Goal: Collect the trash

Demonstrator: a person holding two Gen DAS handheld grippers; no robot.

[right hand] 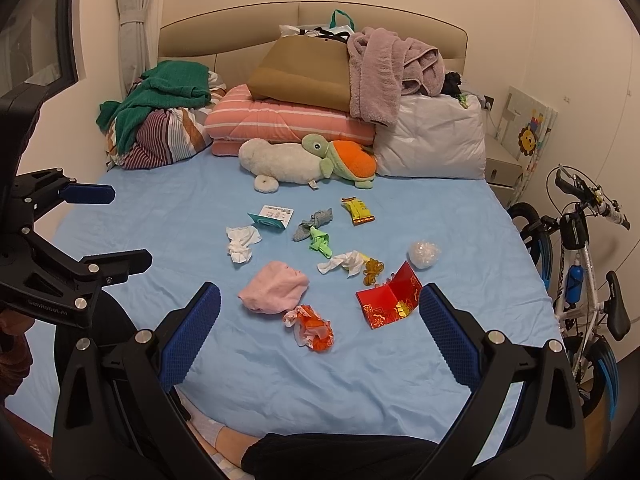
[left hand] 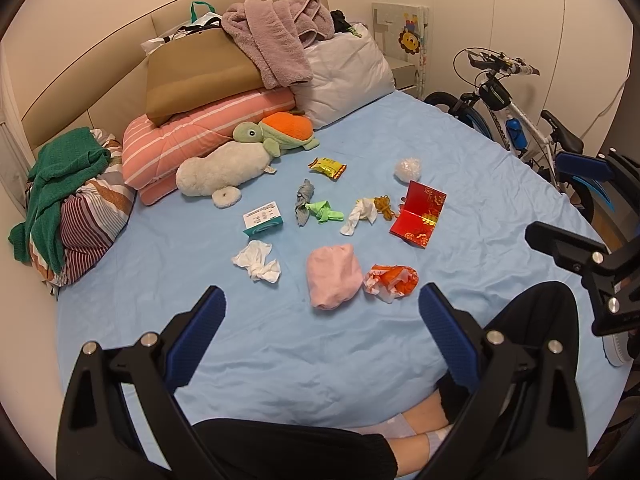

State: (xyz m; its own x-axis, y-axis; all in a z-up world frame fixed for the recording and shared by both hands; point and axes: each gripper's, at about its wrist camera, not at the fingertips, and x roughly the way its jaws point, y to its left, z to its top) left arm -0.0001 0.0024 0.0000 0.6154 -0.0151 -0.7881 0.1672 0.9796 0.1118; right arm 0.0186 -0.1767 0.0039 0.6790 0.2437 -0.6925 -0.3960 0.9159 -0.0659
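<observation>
Litter lies on the blue bed sheet (left hand: 460, 152). Nearest is an orange-white crumpled wrapper (left hand: 390, 282) (right hand: 310, 326) beside a pink cloth (left hand: 334, 274) (right hand: 274, 292). Farther off are two white tissues (left hand: 258, 266) (left hand: 360, 214), a red envelope (left hand: 420, 212) (right hand: 390, 300), a yellow snack packet (left hand: 327, 167) (right hand: 358, 210), a teal-white card (left hand: 263, 219), a clear plastic ball (left hand: 408, 169) and green and grey scraps (left hand: 316, 210). My left gripper (left hand: 322, 316) and my right gripper (right hand: 320, 314) are open and empty, held above the near part of the bed.
Pillows, a folded pink quilt (left hand: 200, 136), a brown bag, towels and plush toys (left hand: 224, 168) crowd the headboard end. A bicycle (left hand: 516, 120) (right hand: 580, 264) stands along the bed's right side. The person's legs (left hand: 400, 436) rest on the near edge.
</observation>
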